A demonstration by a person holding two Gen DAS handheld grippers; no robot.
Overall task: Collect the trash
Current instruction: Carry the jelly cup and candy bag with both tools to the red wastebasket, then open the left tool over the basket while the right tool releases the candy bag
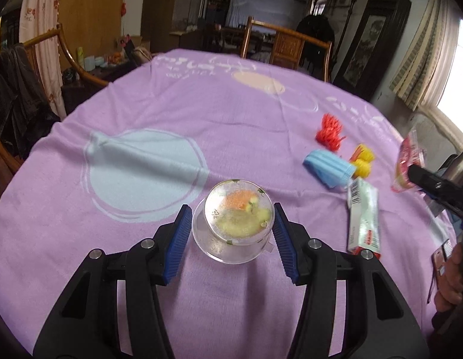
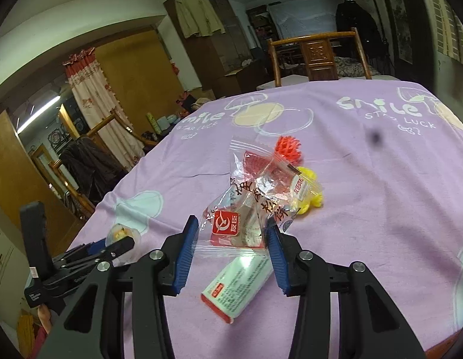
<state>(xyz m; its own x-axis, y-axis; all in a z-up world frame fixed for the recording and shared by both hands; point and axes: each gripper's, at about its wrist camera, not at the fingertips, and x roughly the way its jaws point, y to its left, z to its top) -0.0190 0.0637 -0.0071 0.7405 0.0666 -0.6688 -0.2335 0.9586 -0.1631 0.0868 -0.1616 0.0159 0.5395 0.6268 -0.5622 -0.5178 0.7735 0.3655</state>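
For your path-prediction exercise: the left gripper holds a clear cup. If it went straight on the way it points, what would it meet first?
Probably only the purple tablecloth, near its pale blue circle. The left gripper tilts downward, and nothing stands ahead of the clear cup; depth is uncertain.

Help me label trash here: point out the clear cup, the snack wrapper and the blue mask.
clear cup [image 1: 239,219], left wrist view, its upturned base.
snack wrapper [image 2: 231,224], right wrist view, red logo.
blue mask [image 1: 325,169], left wrist view, pleated middle.

We've got a lilac cloth [image 1: 171,269] on the worktop, printed with pale blue and cream circles and white "smile" lettering. Ahead of our right claw [image 2: 231,242], black with blue pads: a clear wrapper [image 2: 255,197] with red print, a red scrubby [image 2: 288,148], a yellow one [image 2: 312,191].
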